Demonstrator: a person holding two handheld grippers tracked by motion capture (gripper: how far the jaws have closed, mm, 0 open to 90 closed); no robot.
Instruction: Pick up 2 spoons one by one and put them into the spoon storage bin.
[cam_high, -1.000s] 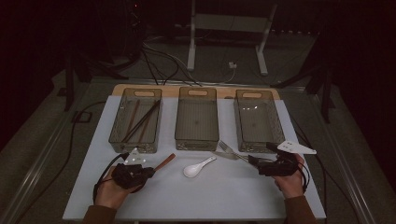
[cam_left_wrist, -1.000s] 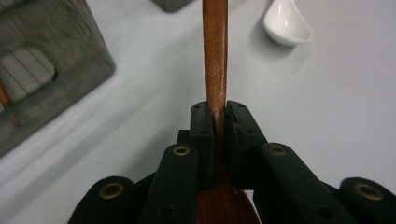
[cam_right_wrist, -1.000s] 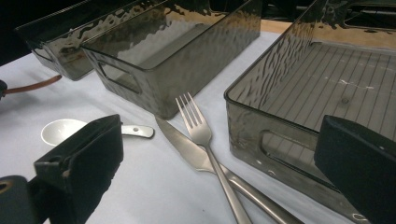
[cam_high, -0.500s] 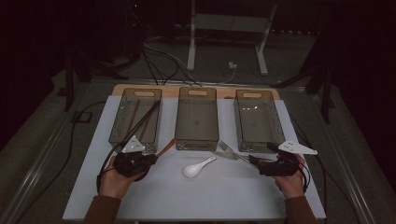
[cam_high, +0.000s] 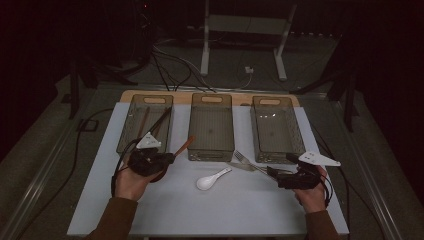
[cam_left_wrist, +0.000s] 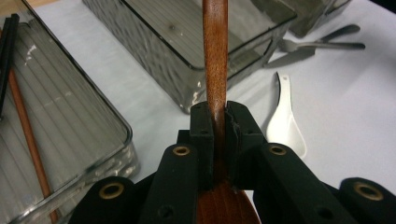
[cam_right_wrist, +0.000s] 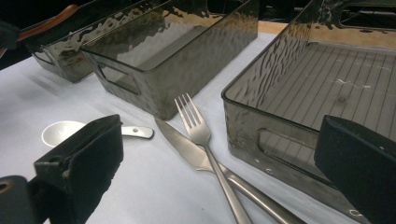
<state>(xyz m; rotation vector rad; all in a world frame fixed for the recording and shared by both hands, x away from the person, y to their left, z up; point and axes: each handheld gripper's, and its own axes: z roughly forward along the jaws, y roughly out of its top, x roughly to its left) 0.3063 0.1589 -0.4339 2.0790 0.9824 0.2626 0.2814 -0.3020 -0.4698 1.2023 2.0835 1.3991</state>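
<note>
My left gripper (cam_left_wrist: 218, 122): jaws clenched on wooden spoon (cam_left_wrist: 215, 56), handle running up between pads, raised off white table (cam_high: 150, 210), handle end (cam_high: 189, 141) near front corner of middle bin (cam_high: 212, 125). Left bin (cam_high: 145, 125) (chopsticks (cam_high: 159, 121) inside) just beside my left hand (cam_high: 131, 182). My right gripper (cam_right_wrist: 219, 172): jaws spread wide, grasping nothing, low over table, facing fork (cam_right_wrist: 201, 135) and knife (cam_right_wrist: 187, 149) (crossed, touching) in front of right bin (cam_right_wrist: 317, 98). White ceramic spoon (cam_high: 210, 180) lies between my grippers.
</note>
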